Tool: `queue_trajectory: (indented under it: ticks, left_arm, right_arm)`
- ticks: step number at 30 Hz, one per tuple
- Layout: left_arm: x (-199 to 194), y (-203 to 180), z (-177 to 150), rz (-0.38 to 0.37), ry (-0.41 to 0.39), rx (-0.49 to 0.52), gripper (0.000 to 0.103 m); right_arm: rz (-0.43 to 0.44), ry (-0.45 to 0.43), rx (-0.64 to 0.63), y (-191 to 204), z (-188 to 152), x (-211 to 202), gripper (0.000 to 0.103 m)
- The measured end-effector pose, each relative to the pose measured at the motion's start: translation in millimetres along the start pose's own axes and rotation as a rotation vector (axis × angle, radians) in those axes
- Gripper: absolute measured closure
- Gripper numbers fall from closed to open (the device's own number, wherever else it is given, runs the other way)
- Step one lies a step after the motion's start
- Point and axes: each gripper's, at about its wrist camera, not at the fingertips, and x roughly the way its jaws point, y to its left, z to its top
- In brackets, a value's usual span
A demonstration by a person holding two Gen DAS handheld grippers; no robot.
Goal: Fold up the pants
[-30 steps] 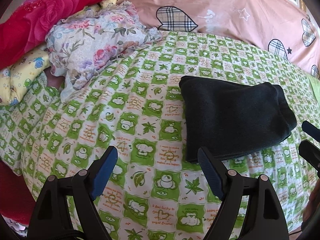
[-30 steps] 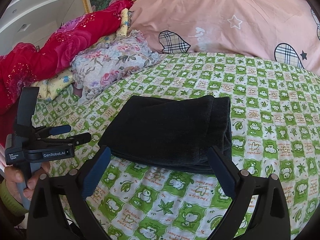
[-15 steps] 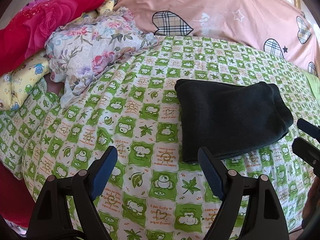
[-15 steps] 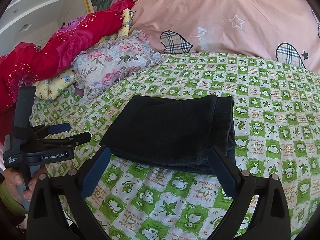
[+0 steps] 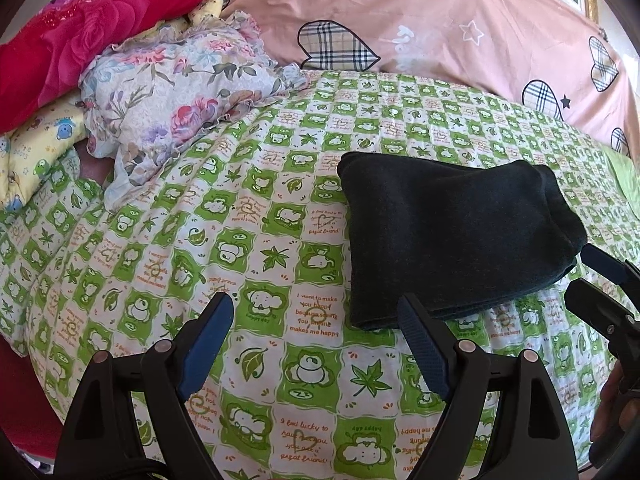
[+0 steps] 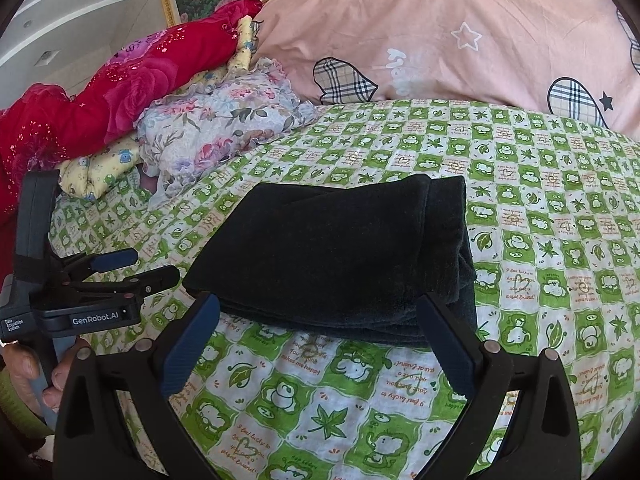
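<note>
Pants (image 6: 340, 256) folded, beyond spread right-gripper fingers (image 6: 188, 344)

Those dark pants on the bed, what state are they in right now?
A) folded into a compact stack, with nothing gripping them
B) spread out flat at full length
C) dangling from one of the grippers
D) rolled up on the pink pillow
A: the dark pants lie as a layered rectangle on the green checked sheet, and both the left gripper and the right gripper are open and empty.
</note>
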Motion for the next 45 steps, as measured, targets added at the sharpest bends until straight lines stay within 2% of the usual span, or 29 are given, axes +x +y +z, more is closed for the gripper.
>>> queue_trajectory:
  ticks: [10, 45]
  left_arm:
    - [8.3, -9.2, -3.4, 0.014, -0.005, 0.018, 0.018]
    - [2.1, -11.9, -5.7, 0.001, -0.026, 0.022, 0.018]
  right_arm:
    - [-0.013, -0.029, -0.026, 0.4, -6.0, 5.4, 0.001]
    - [-0.026, -0.055, -0.054, 7.4, -9.0, -0.7, 0.001]
